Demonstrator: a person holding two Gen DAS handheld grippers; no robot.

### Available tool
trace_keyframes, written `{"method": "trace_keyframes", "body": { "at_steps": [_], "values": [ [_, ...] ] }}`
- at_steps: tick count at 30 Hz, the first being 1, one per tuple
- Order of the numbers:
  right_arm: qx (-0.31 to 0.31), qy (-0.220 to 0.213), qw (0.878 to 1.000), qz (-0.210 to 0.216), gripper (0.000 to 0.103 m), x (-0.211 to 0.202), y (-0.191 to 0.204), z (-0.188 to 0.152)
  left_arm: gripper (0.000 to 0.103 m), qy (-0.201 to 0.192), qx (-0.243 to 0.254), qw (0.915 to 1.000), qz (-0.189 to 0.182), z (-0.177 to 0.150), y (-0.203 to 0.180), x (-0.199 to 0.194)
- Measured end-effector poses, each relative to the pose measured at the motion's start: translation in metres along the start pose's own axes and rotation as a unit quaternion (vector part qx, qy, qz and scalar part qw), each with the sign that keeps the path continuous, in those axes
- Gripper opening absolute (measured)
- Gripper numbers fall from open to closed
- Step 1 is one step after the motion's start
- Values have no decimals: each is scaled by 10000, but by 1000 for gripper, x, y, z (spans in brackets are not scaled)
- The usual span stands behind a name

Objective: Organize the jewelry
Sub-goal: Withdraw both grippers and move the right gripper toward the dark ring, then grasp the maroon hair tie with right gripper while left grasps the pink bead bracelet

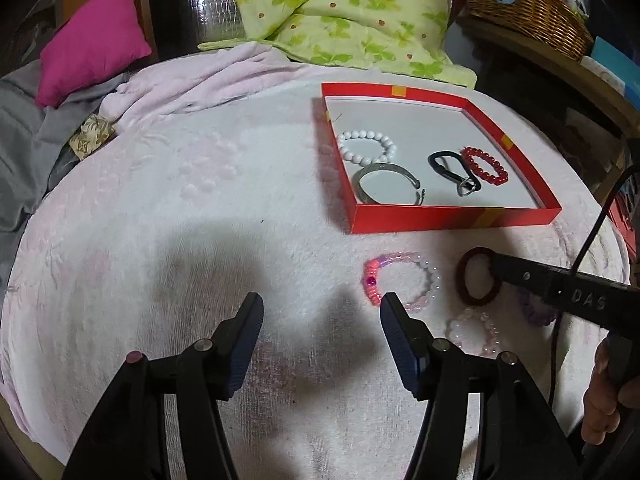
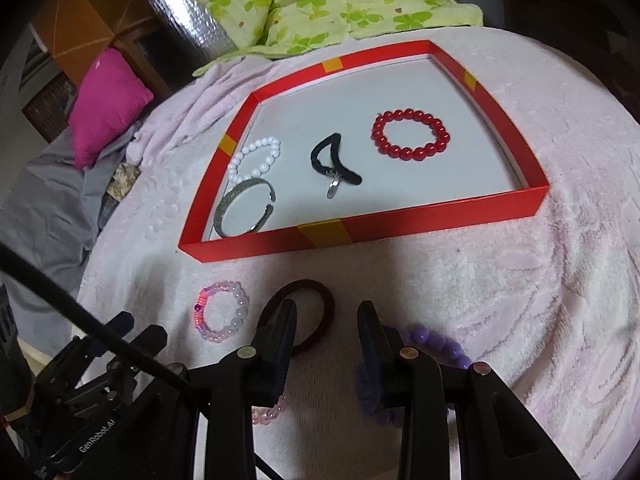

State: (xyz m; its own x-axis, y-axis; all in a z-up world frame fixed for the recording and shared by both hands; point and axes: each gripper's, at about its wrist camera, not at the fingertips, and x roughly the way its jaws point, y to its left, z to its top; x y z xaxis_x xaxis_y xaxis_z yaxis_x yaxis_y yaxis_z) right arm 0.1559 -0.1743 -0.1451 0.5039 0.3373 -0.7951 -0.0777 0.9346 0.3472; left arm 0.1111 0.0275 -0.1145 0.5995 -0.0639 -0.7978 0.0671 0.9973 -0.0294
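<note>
A shallow red box (image 1: 452,218) (image 2: 500,204) on the pink blanket holds a white bead bracelet (image 1: 366,145) (image 2: 256,156), a silver bangle (image 1: 384,182) (image 2: 244,210), a black cord with a ring (image 1: 450,170) (image 2: 334,164) and a red bead bracelet (image 1: 486,164) (image 2: 410,134). In front of the box lie a pink bead bracelet (image 1: 400,278) (image 2: 222,312), a dark red hair tie (image 1: 478,276) (image 2: 316,312), a purple bracelet (image 2: 436,340) and a pale pink one (image 1: 474,330). My left gripper (image 1: 322,326) is open and empty beside the pink bracelet. My right gripper (image 2: 326,322) is open, its left finger over the hair tie.
A green floral quilt (image 1: 344,12) (image 2: 320,0) lies behind the box. A magenta cushion (image 1: 94,40) (image 2: 106,104) and grey cloth (image 1: 24,152) sit at the left. A wicker basket (image 1: 524,4) stands at the back right. A black cable (image 1: 596,224) trails from the right gripper.
</note>
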Motion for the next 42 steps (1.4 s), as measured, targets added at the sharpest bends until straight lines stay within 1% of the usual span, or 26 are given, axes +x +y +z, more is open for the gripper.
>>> {"method": "trace_keyframes", "body": {
  "at_steps": [2, 4, 5, 6, 8, 12, 14, 16, 18, 19, 21, 24, 27, 28, 29, 30, 31, 32, 33, 34, 35, 38, 42],
  "values": [
    [-151, 45, 9998, -101, 34, 6, 5, -1, 62, 8, 1, 10000, -15, 0, 0, 1],
    [-363, 1, 9990, -256, 33, 8, 12, -2, 62, 39, 11, 10000, -45, 0, 0, 3],
    [-482, -22, 9982, -346, 26, 10, 15, -2, 62, 51, 19, 10000, -53, 0, -1, 4],
    [-608, -36, 9971, -463, 14, 11, 18, -2, 62, 58, 33, 10000, -61, 0, -1, 4],
    [-798, -78, 9943, -703, 7, 13, 22, -4, 62, 61, 66, 9999, -99, 0, -3, 6],
    [-929, -203, 9915, -883, 6, 9, 23, -4, 62, 66, 136, 9995, -269, 1, -10, 8],
    [-818, -247, 9917, -964, 6, 5, 16, -2, 62, 94, 158, 9992, -345, 2, -13, 10],
    [-579, -242, 9938, -913, 6, 1, 3, 3, 62, 102, 220, 9989, -410, 2, -19, 12],
    [-412, -256, 9952, -851, 6, -3, -7, 6, 64, 105, 338, 9985, -429, 3, -25, 15],
    [-357, -257, 9957, -810, 6, -5, -11, 7, 66, 116, 378, 9983, -417, 4, -28, 16],
    [-279, -233, 9967, -728, 6, -8, -15, 7, 66, 161, 426, 9983, -352, 4, -31, 21],
    [-192, -197, 9978, -610, 6, -9, -18, 7, 66, 260, 322, 9985, -351, 6, -28, 27],
    [-155, -195, 9982, -536, 6, -11, -19, 6, 65, 283, 94, 9982, -515, 7, -20, 30],
    [-150, -190, 9983, -522, 6, -10, -19, 6, 57, 294, 23, 9979, -584, 7, -18, 31],
    [-145, -179, 9985, -502, 6, -11, -18, 5, 44, 317, -3, 9975, -632, 7, -18, 32],
    [-146, -163, 9986, -478, 6, -10, -18, 4, 39, 339, 3, 9972, -662, 7, -18, 33],
    [-154, -151, 9987, -464, 6, -10, -17, 3, 31, 337, 52, 9973, -654, 7, -20, 34],
    [-164, -150, 9987, -468, 6, -11, -17, 2, 19, 322, 108, 9973, -658, 7, -22, 34],
    [-177, -154, 9986, -477, 6, -11, -16, 1, 13, 316, 144, 9970, -692, 7, -24, 34],
    [-180, -156, 9986, -476, 6, -11, -16, 0, 9, 314, 170, 9964, -766, 7, -26, 33],
    [-175, -160, 9986, -471, 6, -11, -16, 0, 8, 309, 180, 9960, -824, 7, -27, 34],
    [-167, -209, 9985, -486, 6, -12, -15, 0, 7, 200, 199, 9958, -869, 7, -29, 27],
    [-174, -388, 9982, -425, 6, -21, -14, -1, 7, -105, 163, 9951, -969, 11, -25, 11]
  ]
}}
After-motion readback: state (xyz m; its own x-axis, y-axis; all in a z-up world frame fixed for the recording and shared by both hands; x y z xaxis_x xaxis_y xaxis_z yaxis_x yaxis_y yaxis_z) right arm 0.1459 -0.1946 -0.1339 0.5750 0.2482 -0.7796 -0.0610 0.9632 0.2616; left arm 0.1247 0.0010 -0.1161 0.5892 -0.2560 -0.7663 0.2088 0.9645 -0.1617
